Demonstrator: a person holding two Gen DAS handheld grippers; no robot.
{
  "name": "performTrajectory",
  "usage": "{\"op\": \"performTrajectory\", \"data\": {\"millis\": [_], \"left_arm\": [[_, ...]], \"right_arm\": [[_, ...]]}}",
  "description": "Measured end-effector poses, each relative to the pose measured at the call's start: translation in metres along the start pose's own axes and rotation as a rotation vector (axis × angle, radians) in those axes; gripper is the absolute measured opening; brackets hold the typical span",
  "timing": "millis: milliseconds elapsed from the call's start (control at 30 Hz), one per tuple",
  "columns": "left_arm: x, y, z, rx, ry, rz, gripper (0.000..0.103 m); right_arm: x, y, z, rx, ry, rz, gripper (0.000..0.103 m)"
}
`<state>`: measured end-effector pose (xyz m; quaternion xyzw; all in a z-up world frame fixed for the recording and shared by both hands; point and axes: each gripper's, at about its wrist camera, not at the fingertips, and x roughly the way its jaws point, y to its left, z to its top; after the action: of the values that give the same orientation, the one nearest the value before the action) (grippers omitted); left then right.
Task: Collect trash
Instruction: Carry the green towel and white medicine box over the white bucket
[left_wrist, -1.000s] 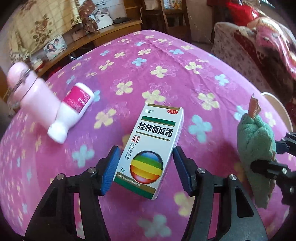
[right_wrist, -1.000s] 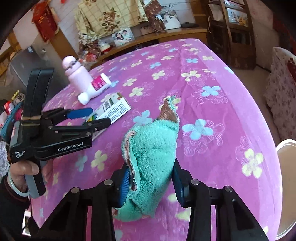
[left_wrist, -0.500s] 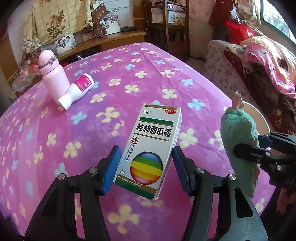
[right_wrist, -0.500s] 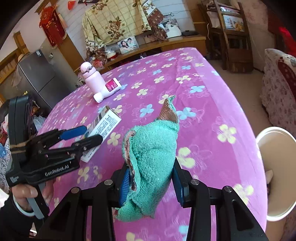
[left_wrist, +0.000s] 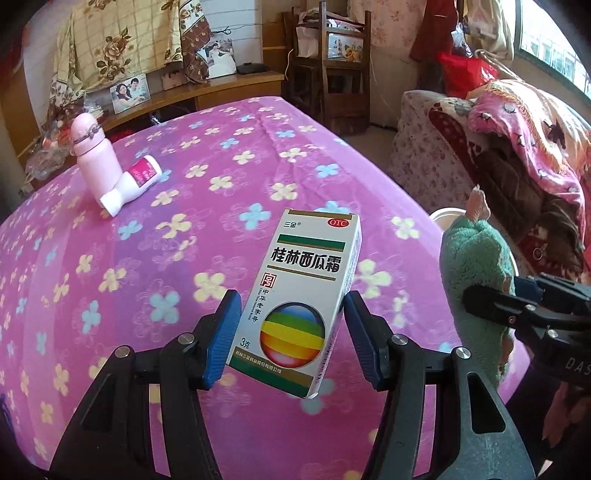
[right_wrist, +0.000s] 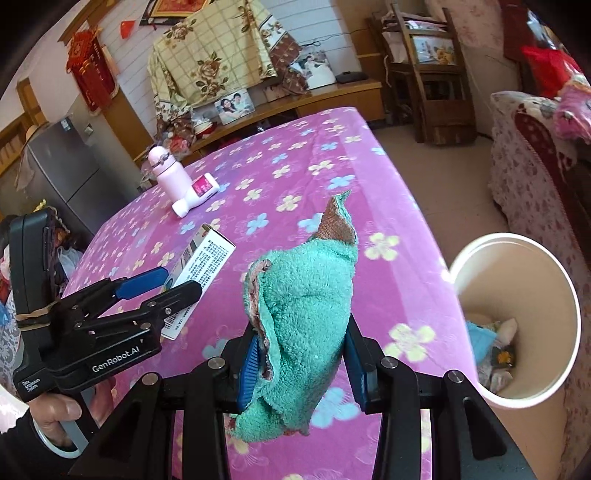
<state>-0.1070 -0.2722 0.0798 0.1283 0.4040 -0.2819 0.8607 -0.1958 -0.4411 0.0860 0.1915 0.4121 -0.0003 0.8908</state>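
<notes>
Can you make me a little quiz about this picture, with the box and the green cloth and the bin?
1. Which gripper holds the medicine box: left or right?
2. True or false: the white bin beside the table is empty.
3. Which two things are left lying on the purple flowered cover?

Key
1. The left gripper, clamped on the box's sides. The right gripper holds the green cloth.
2. False. Scraps of trash already lie at its bottom.
3. The pink bottle, standing upright, and the white tube with a pink label, lying on its side against it.
</notes>
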Motion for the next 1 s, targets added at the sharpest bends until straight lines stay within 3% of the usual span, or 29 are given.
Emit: {"op": "performTrajectory", "data": {"millis": [433, 1000], "left_arm": [[0.005, -0.064, 0.016, 0.054, -0.022, -0.045, 0.056], [0.049, -0.170, 0.038, 0.180, 0.024, -0.142, 0.055]], "right_arm": [[-0.028, -0.049, -0.006, 0.059, -0.020, -0.070, 0.040], [-0.051, -0.173, -0.021, 0.258, -0.026, -0.210, 0.040]]}}
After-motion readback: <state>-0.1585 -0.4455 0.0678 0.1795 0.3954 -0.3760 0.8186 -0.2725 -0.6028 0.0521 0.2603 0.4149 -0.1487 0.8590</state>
